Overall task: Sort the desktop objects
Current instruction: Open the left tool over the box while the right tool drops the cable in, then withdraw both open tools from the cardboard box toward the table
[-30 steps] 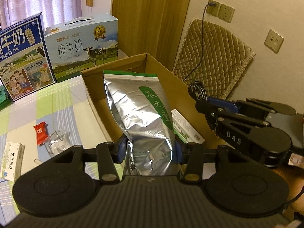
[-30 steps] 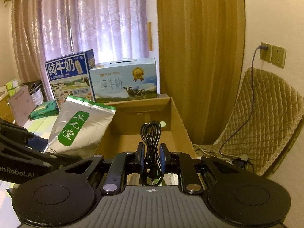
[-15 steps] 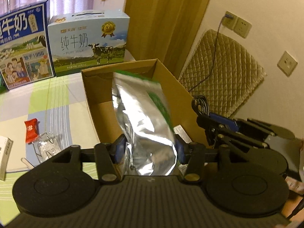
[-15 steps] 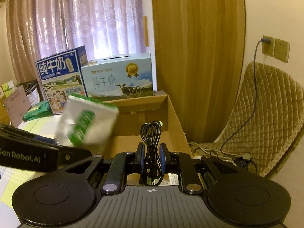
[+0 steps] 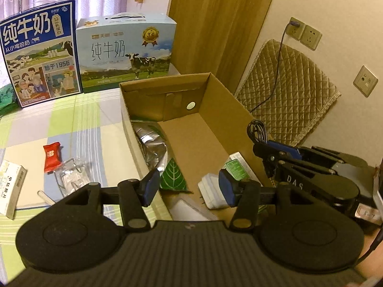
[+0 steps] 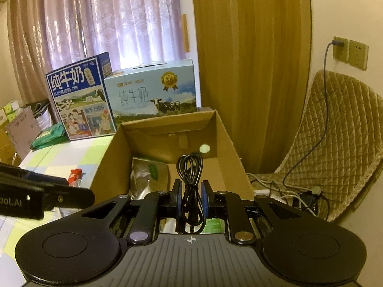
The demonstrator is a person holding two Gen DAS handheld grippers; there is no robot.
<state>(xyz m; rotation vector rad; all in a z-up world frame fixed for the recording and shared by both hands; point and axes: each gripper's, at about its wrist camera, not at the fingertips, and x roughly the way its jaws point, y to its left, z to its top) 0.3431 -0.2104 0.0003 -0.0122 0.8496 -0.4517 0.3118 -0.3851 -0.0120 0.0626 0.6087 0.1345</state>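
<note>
We see the cardboard box on the tabletop, two milk cartons behind it. In the box: foil pouch along its left wall, charger near front. Left of the box: snack packet, plastic bag, medicine box.

2 milk cartons, a dark blue one and a pale blue one, stand before pink curtains. A quilted cushion leans under 2 wall sockets.
</note>
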